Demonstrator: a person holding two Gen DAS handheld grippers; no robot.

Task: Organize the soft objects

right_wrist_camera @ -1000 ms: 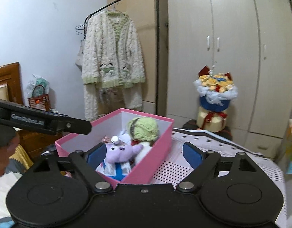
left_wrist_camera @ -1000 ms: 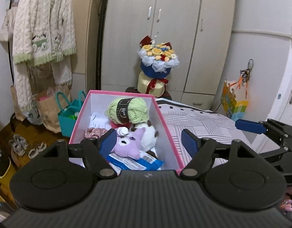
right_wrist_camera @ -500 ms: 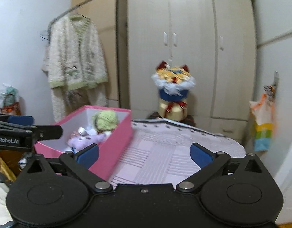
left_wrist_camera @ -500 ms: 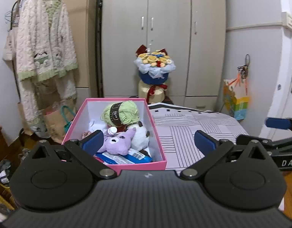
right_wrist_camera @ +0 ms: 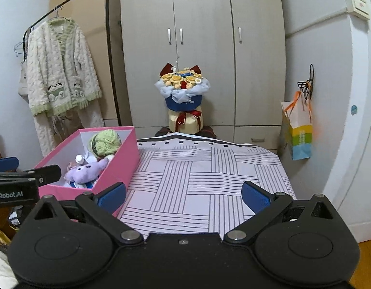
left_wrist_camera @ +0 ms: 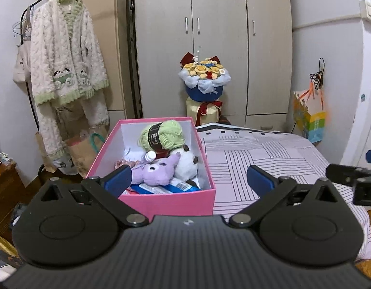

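a pink box [left_wrist_camera: 161, 203] with white inner walls sits at the left edge of a bed covered by a pale sheet with dark line patterns [right_wrist_camera: 199, 183]. inside the box, a ball of light green yarn [left_wrist_camera: 163, 134] with a black label band rests against the far wall. in front of it lies a purple plush toy [left_wrist_camera: 156, 173], with a white plush with dark patches [left_wrist_camera: 186, 166] touching it on the right. a small white-capped bottle [left_wrist_camera: 151, 155] pokes up between the yarn and the purple plush. a blue and white packet [left_wrist_camera: 166, 187] lies flat under the toys near the front wall, and something pinkish and frilly [left_wrist_camera: 124, 163] sits at the box's left side, too small to identify.

the left gripper [left_wrist_camera: 189, 180] hovers just in front of the box, its blue-padded jaws spread wide after just opening, with nothing between them. the right gripper [right_wrist_camera: 184, 193] hangs over the bare sheet to the right of the box, jaws likewise just opened wide and holding nothing.

beyond the bed stands a grey wardrobe [right_wrist_camera: 199, 36], with a bouquet of yellow flowers in blue wrap [right_wrist_camera: 183, 89] in front of it. a cream and green fluffy cardigan [left_wrist_camera: 64, 60] hangs on a rail to the left. a colourful paper bag [right_wrist_camera: 298, 130] hangs on the right wall.
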